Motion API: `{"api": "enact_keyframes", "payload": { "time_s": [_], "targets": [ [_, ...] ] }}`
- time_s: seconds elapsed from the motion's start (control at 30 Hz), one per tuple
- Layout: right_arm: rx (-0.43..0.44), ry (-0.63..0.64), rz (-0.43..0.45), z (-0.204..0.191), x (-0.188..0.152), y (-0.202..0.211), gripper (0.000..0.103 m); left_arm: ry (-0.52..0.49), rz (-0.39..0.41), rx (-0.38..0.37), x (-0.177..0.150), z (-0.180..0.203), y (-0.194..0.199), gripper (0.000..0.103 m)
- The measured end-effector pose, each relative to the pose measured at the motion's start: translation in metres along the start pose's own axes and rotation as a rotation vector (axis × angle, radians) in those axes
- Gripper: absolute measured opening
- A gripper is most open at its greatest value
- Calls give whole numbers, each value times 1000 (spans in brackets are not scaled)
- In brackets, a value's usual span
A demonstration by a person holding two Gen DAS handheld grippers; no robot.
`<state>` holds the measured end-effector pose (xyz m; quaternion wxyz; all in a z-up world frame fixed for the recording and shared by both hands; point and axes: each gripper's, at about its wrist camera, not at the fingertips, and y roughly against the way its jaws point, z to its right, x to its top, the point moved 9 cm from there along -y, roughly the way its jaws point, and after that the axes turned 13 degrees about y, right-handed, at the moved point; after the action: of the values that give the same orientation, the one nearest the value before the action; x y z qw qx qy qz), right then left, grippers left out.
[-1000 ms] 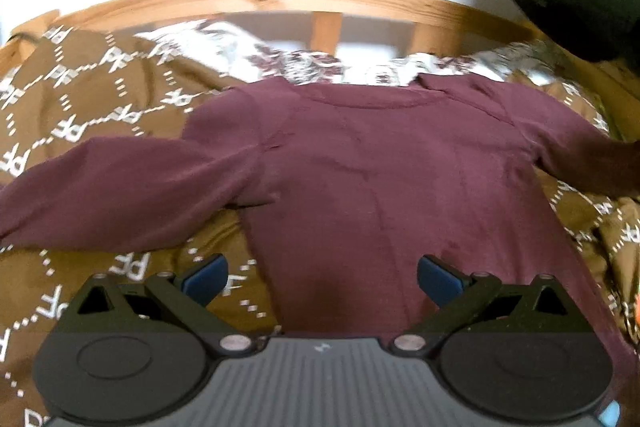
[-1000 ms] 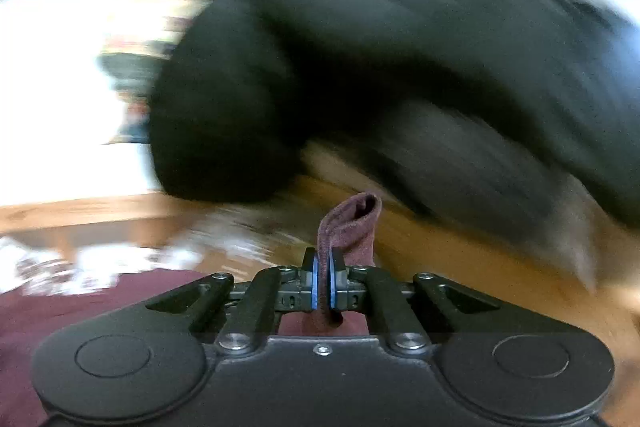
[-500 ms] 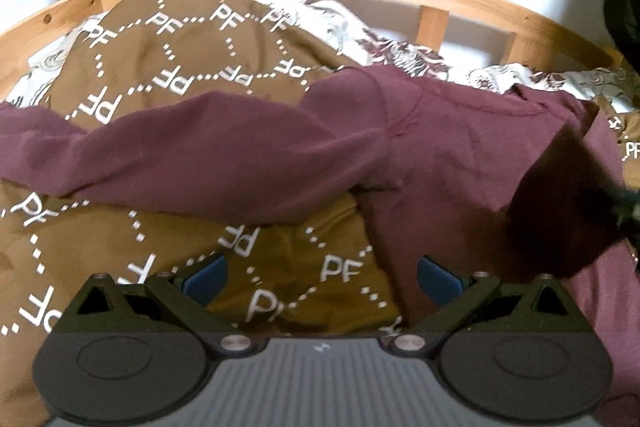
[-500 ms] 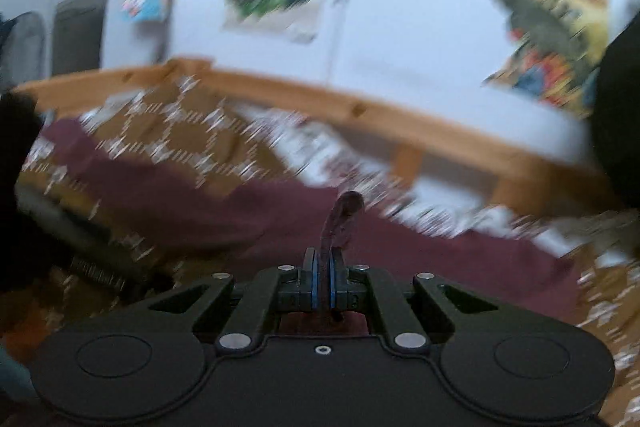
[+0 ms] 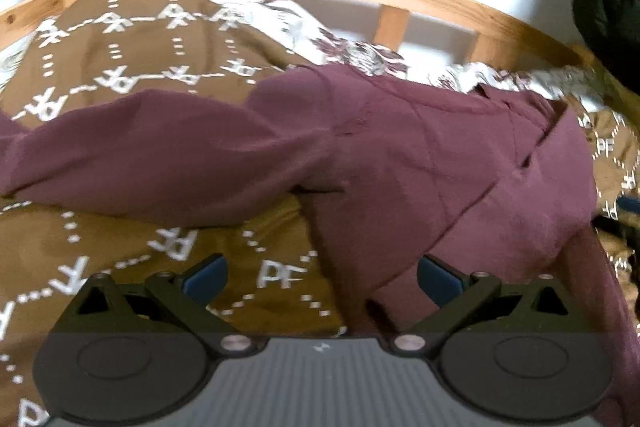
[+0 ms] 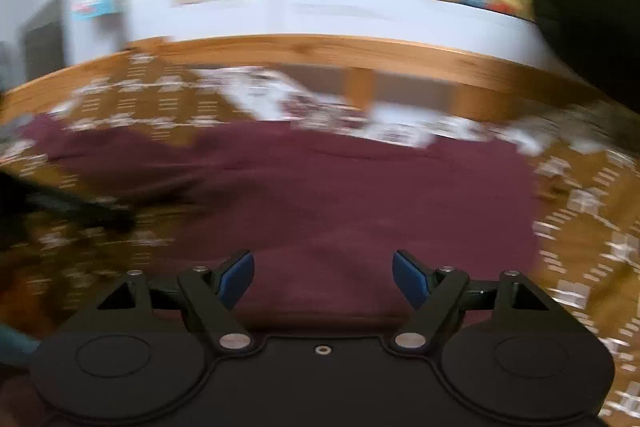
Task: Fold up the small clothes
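A maroon long-sleeved cotton top [image 5: 400,163] lies on the brown patterned bedspread [image 5: 120,259], one sleeve folded inward. Both left gripper [image 5: 320,275] and right gripper [image 6: 323,277] hover with jaws spread, holding nothing, probably ready for the other sleeve.

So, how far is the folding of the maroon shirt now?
One fold looks done: in the left wrist view, the right sleeve lies over the body of the maroon long-sleeved shirt. Nothing is in hand: the right tongs and the left tongs are both open and hold no cloth. What is left: the left sleeve is spread out on the brown blanket, and the body is not yet folded up.
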<state>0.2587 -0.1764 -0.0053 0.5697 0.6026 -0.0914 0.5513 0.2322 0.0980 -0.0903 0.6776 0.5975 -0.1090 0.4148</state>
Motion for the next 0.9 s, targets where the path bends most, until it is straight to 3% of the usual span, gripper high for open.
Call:
{"api": "enact_keyframes", "payload": {
  "time_s": [0.2,0.4,0.47,0.53,0.8,0.9],
  "targets": [
    [-185,-88,-78,93,-16,-43,70,-83,-43,33,-21,25,-28,102],
    [-164,-103,-95,127,-19,-77,52,-152,-38,70,-30,33,-40,102],
    [-132,-98,-118,126,-19,-86,22,-156,-38,85,-32,31,-42,102],
    [-138,-113,-110,129,-14,-86,15,-145,-37,88,-32,29,-43,102],
    [-210,-331,-97,159,-26,-81,9,-131,-58,97,-33,26,-45,102],
    [-214,-316,-86,156,-25,-80,10,-92,-36,82,-29,18,-32,102]
  ]
}}
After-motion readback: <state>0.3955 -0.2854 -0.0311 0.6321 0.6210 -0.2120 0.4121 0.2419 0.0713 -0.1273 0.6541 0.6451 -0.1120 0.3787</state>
